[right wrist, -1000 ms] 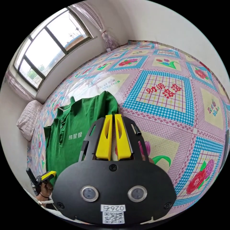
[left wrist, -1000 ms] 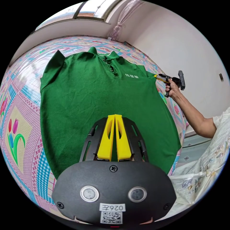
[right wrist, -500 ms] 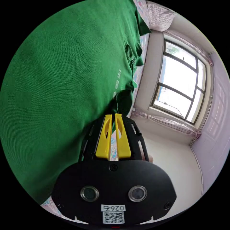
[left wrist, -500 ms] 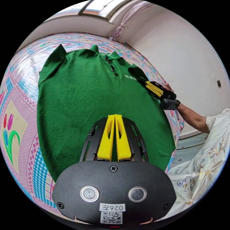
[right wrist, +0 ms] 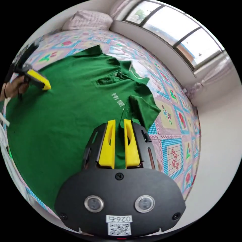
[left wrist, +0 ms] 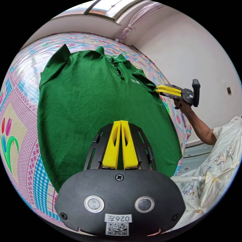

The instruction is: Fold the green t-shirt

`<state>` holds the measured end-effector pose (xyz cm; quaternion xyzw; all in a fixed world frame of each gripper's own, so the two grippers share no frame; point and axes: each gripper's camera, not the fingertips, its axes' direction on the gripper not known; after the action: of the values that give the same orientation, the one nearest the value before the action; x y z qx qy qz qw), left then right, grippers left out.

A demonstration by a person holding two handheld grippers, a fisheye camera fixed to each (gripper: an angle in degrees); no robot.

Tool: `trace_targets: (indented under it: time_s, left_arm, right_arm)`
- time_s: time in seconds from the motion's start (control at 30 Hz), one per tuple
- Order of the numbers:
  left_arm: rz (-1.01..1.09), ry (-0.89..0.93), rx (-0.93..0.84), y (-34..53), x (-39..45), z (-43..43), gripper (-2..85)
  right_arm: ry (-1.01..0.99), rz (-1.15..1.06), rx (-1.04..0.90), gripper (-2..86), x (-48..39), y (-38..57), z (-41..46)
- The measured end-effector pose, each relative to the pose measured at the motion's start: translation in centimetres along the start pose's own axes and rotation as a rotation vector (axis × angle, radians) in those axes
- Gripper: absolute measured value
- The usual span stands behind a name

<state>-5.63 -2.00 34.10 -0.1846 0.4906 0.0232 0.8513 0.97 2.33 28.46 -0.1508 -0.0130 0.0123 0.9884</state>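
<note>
We saw green t-shirt (left wrist: 100,100) spread flat, front up, on bed (left wrist: 20,131) with patterned cover. Left hand-held gripper (left wrist: 121,123) had jaws pressed together, tips over lower shirt body; whether cloth was pinched we could not tell. Right hand-held gripper (right wrist: 118,123) had jaws slightly parted, folded-in sleeve (right wrist: 141,108) just ahead of tips, sleeve edge between them, not clamped. Window (right wrist: 171,27) lay beyond bed.
</note>
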Motion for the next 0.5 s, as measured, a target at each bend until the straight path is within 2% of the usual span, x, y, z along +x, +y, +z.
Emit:
trace_targets:
  time_s: [0.03, 0.1, 0.2, 0.33, 0.43, 0.5]
  left_arm:
    - [0.001, -0.002, 0.0, 0.0, -0.1, -0.1, -1.0]
    - [0.0, -0.001, 0.0, -0.1, -0.4, -0.2, -1.0]
    - [-0.001, 0.003, 0.0, -0.2, -0.8, -0.4, -1.0]
    - [-0.003, 0.007, 0.001, -0.3, -1.3, -0.7, -1.0]
    - [-0.005, 0.011, 0.001, -0.3, -1.8, -0.9, -1.0]
    - [-0.009, 0.021, 0.001, -0.3, -2.1, -1.0, -1.0]
  right_arm:
    - [-0.03, 0.115, 0.02, 0.9, 2.4, 0.3, -0.2]
    - [-0.048, 0.212, -0.002, 1.4, 5.2, 0.7, 0.8]
    - [-0.074, 0.27, -0.061, 1.8, 7.6, 1.2, 3.1]
    - [0.006, 0.244, -0.163, -1.1, 8.5, 1.6, 5.4]
    - [-0.032, 0.175, -0.106, -1.4, 8.3, 2.8, 3.7]
    - [-0.047, 0.131, -0.133, -1.3, 8.3, 3.7, 3.5]
